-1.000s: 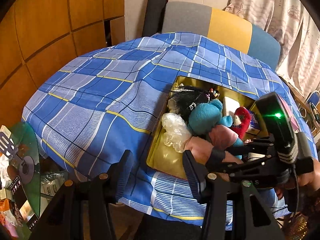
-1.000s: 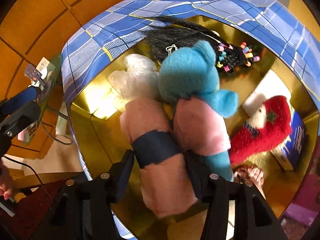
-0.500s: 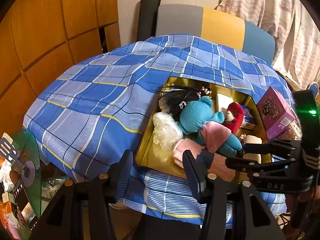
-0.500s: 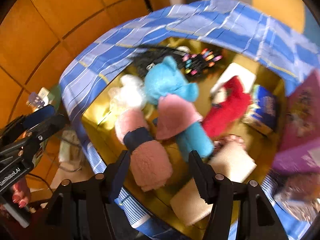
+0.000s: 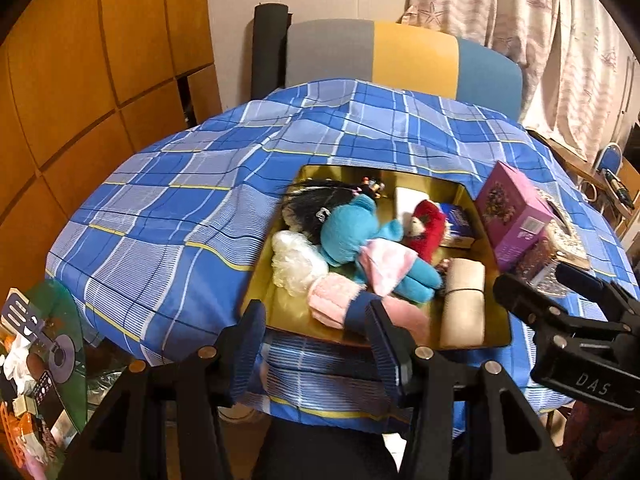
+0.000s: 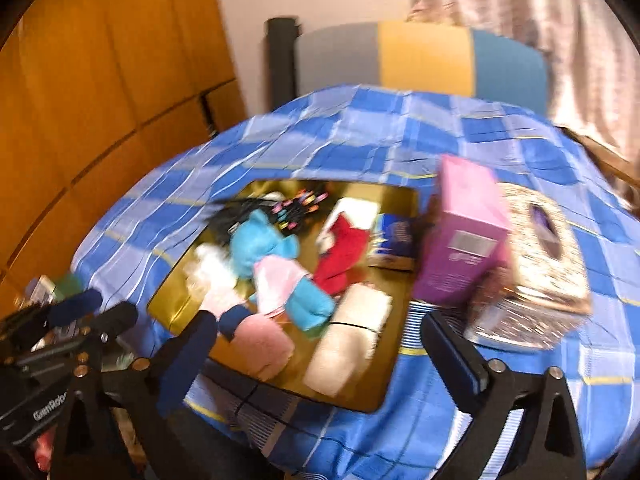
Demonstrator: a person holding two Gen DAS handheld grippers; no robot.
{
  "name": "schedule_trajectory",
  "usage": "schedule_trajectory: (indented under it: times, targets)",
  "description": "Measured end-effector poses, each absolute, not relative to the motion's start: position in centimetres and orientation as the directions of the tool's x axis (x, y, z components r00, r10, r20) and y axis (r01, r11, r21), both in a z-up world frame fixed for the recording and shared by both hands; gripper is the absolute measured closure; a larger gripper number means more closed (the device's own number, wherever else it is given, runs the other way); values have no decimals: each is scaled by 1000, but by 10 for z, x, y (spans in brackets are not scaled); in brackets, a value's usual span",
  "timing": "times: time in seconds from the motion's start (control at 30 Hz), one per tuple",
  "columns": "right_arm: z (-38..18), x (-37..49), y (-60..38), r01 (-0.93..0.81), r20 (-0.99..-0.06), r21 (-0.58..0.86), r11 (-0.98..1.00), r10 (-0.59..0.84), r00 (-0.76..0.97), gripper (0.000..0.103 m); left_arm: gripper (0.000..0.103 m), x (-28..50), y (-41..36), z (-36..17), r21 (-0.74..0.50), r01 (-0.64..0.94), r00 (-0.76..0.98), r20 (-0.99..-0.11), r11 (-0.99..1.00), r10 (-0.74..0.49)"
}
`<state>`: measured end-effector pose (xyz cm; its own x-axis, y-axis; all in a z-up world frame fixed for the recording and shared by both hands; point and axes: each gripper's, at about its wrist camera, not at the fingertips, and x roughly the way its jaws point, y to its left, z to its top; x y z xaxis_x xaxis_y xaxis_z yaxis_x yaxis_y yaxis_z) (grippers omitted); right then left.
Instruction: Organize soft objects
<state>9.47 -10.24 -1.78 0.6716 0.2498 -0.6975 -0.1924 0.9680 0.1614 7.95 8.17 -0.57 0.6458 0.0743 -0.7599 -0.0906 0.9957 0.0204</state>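
A golden tray [image 5: 276, 312] on the blue checked cloth holds soft things. A pink roll with a navy band [image 5: 336, 300] lies at its near edge, beside a cream roll [image 5: 462, 304]. Behind them lie a blue teddy in a pink dress [image 5: 348, 232], a white fluffy bundle [image 5: 296, 260], a black wig [image 5: 312, 204] and a red plush [image 5: 426, 224]. My left gripper [image 5: 316, 344] is open and holds nothing, just short of the tray. My right gripper [image 6: 320, 360] hovers above the tray's near side [image 6: 176, 304]. Its jaws are opening wide, with nothing between them, and the pink roll [image 6: 260, 348] lies free below.
A purple box [image 5: 516, 216] and a glittery tissue box [image 6: 540, 264] stand on the cloth right of the tray. A grey, yellow and blue chair back [image 5: 400, 56] rises behind the table. Wooden panels are on the left and clutter lies on the floor at lower left [image 5: 36, 360].
The right gripper let go of the pink roll, drew back and up, rolled, and spread its jaws wide. The roll now lies in the tray. The left gripper backed off a little.
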Motion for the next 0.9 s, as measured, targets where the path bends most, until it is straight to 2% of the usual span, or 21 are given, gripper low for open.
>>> schedule_trajectory:
  times: [0.23,0.47,0.9]
  targets:
    - [-14,57,-127,-31,-664,166,986,135,736,0,51,63,62,1,24,-46,662,-748,999,48]
    - [-7,25,-143,119,-625,102,988,-29,780,0,51,46,40,11,51,21,692,-722,998,22]
    - [3,-4,-153,193,-599,86,977,-104,794,0,51,26,23,19,62,69,715,-699,996,-6]
